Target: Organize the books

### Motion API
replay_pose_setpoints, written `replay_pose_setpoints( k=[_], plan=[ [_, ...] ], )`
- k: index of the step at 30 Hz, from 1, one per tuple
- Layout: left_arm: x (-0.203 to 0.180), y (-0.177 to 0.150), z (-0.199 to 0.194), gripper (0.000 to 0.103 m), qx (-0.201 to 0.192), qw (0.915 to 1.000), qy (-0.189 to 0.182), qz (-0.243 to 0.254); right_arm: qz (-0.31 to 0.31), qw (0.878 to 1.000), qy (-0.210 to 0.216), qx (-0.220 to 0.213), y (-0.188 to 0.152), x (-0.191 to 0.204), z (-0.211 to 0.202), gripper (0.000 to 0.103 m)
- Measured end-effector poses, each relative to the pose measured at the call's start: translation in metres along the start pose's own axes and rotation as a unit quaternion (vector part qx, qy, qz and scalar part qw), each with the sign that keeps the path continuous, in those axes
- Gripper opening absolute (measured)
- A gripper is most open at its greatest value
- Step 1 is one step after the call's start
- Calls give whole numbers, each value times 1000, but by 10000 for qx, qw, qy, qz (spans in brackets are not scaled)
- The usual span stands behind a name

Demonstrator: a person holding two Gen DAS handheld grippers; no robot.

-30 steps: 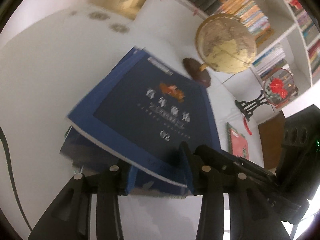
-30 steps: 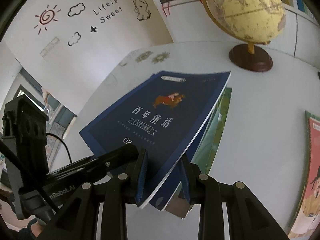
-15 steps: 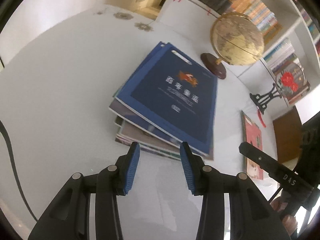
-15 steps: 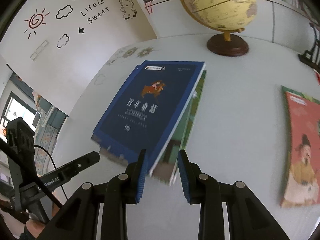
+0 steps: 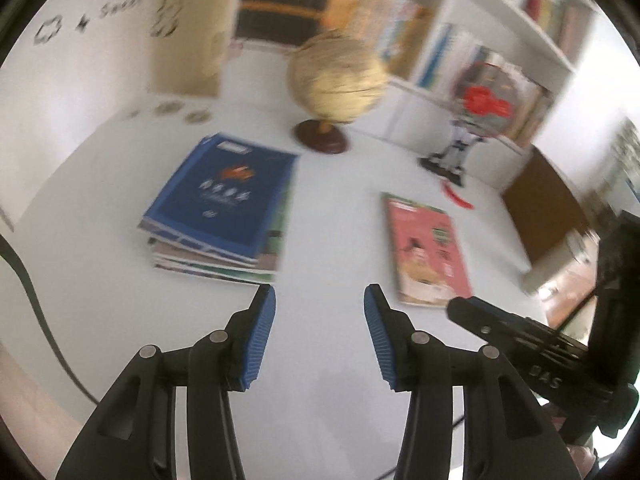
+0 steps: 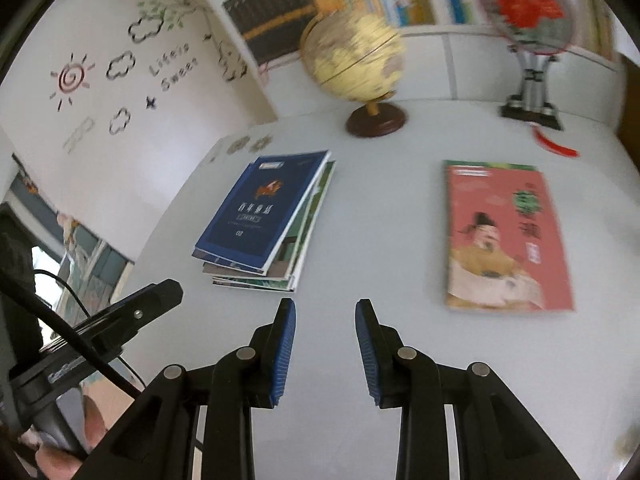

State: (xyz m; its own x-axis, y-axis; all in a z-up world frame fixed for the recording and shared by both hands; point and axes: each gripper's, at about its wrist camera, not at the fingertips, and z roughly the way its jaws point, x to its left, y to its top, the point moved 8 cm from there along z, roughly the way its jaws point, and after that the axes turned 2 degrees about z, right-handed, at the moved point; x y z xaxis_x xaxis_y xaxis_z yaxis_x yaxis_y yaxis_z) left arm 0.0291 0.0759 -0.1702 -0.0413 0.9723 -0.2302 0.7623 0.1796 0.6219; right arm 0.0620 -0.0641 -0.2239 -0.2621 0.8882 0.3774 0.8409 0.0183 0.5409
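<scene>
A stack of books topped by a dark blue book (image 5: 224, 200) (image 6: 264, 212) lies flat on the white table (image 5: 340, 240) (image 6: 380, 220). A pink-red book (image 5: 428, 248) (image 6: 504, 236) lies alone to its right. My left gripper (image 5: 319, 304) hovers above the table in front of both, its jaws opening with nothing between them. My right gripper (image 6: 325, 308) also stands open and empty, nearer than the gap between stack and pink book. Each gripper shows at the edge of the other's view.
A yellow globe (image 5: 336, 76) (image 6: 356, 64) on a brown base stands behind the stack. A red round ornament on a black stand (image 5: 484, 108) (image 6: 528, 12) sits at the back right. Bookshelves (image 5: 500, 20) line the wall. A brown box (image 5: 548, 208) is at the table's right end.
Both grippers let go of the blue-topped stack, which now rests on the table. They pulled back and up, so the pink book, globe and shelves have come into view.
</scene>
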Motion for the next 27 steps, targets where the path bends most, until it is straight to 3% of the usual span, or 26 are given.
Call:
replay_pose_setpoints(
  k=[5,13,22,23,24,25,27],
  plan=[
    [-55,-16,-26,45,-113,9990,-257,359,198,9993,-105,-307,-20,-20,-52,36],
    [-109,-34,-56,45,-300,9966,-445,628,417,9960,-239,-749,-37,-45,-119,38],
    [-136,-37,-48,45,-200,9957,-518,747,614,9940,-244,-872,-45,-66,-139,41],
    [-137,-35,-44,47,-201,9956,-543,736,682,9939,-218,-833,-44,-69,-137,41],
    [-138,-32,-40,58,-203,9956,-565,720,717,9938,-218,-818,-43,-72,-136,41],
    [-137,-28,-34,77,-223,9955,-622,684,745,9936,-255,-809,-42,-76,-133,41],
    [-136,-16,-23,82,-348,9947,-768,580,775,9933,-360,-784,-39,-84,-130,41]
  ],
)
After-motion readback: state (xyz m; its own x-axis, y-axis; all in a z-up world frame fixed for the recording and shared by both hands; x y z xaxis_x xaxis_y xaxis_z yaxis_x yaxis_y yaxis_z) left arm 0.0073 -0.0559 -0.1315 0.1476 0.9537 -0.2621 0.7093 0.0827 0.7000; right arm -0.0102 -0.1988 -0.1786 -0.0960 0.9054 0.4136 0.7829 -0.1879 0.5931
